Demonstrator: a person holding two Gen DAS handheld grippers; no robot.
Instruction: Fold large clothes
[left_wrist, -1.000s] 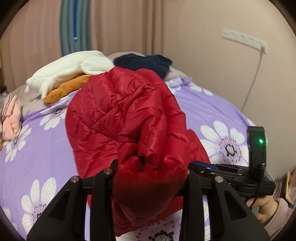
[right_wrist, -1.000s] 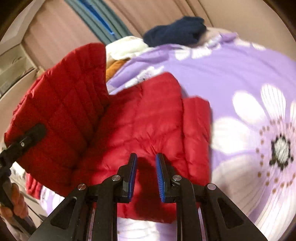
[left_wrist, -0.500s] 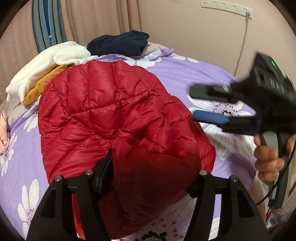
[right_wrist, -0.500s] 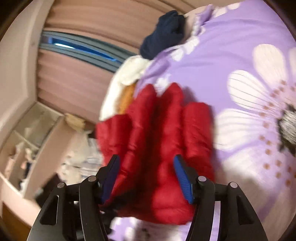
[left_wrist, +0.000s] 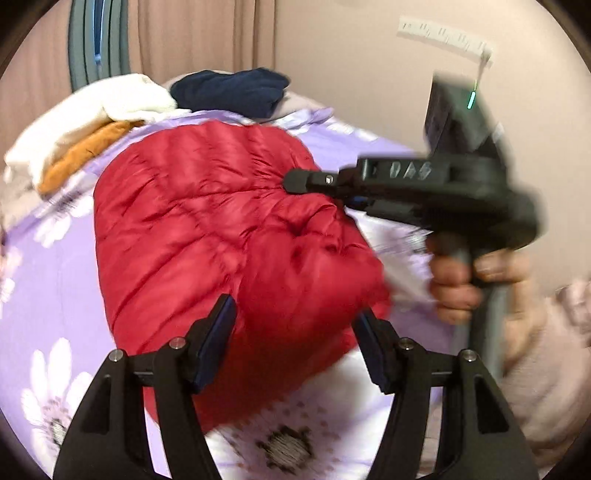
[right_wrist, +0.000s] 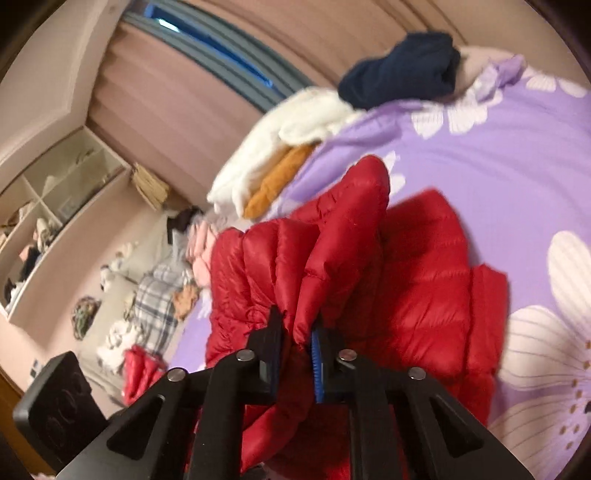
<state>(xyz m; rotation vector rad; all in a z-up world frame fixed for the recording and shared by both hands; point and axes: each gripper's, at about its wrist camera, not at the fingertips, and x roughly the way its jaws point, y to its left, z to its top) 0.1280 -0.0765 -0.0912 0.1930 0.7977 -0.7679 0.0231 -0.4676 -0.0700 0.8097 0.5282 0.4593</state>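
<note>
On the purple flowered bedspread (left_wrist: 62, 280) a red quilted puffer jacket (left_wrist: 207, 236) lies bunched up in a rounded heap, taking up the middle of the bed. The left gripper (left_wrist: 295, 339) hangs just over the near edge of that heap with its fingers spread wide; the padded fabric bulges up between the blue pads (left_wrist: 216, 339), but they do not pinch it. From the other side, the right gripper (right_wrist: 297, 339) has its fingers drawn in narrow and clamped on a fold of the jacket (right_wrist: 417, 280), and a ridge of red quilting stands up from the pinch. In the left wrist view the same right gripper (left_wrist: 295, 182) reaches in from the right, its tip on the top of the heap, the person's right hand (left_wrist: 465, 280) wrapped around its handle, all rather blurred.

At the far end of the bed sits a pile of other clothes: a dark navy garment (left_wrist: 232, 90), a white fleecy one (left_wrist: 92, 110) and an orange-brown one (left_wrist: 85, 155) tucked beneath it. A white power strip (left_wrist: 443, 37) is fixed to the wall on the right. Across the room, open shelves (right_wrist: 48, 206) hold scattered items, and more clothing (right_wrist: 155, 299) lies loose on the bed's far side.
</note>
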